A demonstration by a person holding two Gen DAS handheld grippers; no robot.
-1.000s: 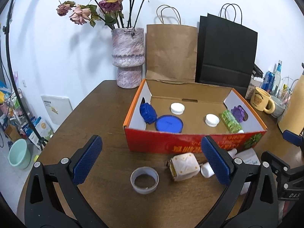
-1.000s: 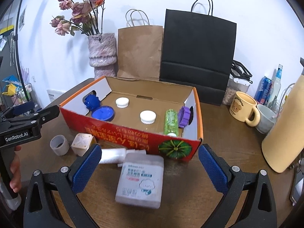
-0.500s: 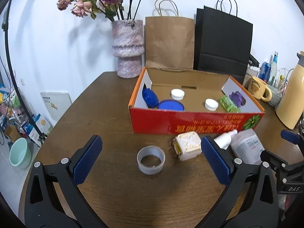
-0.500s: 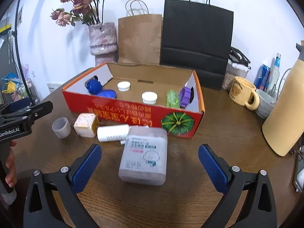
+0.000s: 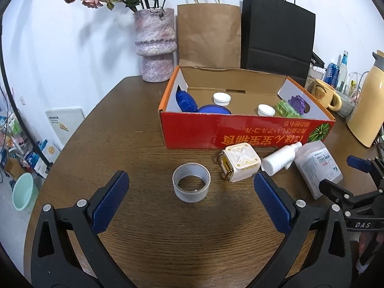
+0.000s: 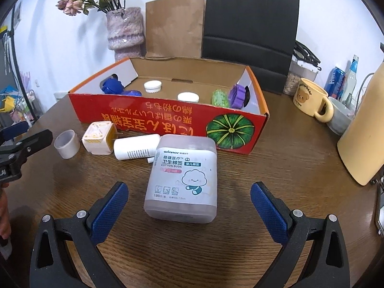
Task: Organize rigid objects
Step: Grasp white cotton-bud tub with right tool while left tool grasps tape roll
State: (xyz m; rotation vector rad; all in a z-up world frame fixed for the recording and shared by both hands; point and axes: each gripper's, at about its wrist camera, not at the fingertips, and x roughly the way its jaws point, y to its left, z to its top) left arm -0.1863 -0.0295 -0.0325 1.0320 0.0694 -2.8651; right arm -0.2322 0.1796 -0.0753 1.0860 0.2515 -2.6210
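Observation:
A red cardboard box (image 5: 247, 129) (image 6: 168, 117) stands open on the brown table, holding blue lids, white caps, a green bottle and a purple piece. In front of it lie a grey ring cup (image 5: 191, 182) (image 6: 67, 144), a cream cube (image 5: 241, 162) (image 6: 98, 138), a white bottle (image 5: 280, 159) (image 6: 136, 147) and a cotton bud box (image 5: 316, 165) (image 6: 183, 180). My left gripper (image 5: 192, 199) is open just short of the grey cup. My right gripper (image 6: 188, 206) is open, its fingers either side of the cotton bud box's near end.
A stone vase (image 5: 154, 45) with dried roses, a brown paper bag (image 5: 208, 36) and a black bag (image 5: 276, 38) stand behind the box. A yellow mug (image 6: 312, 99), a grey bowl (image 6: 339, 117) and a tall yellow flask (image 6: 367, 129) crowd the right side.
Both grippers have drawn back and dropped lower toward the table. The box and loose items now sit farther ahead; nothing was taken hold of.

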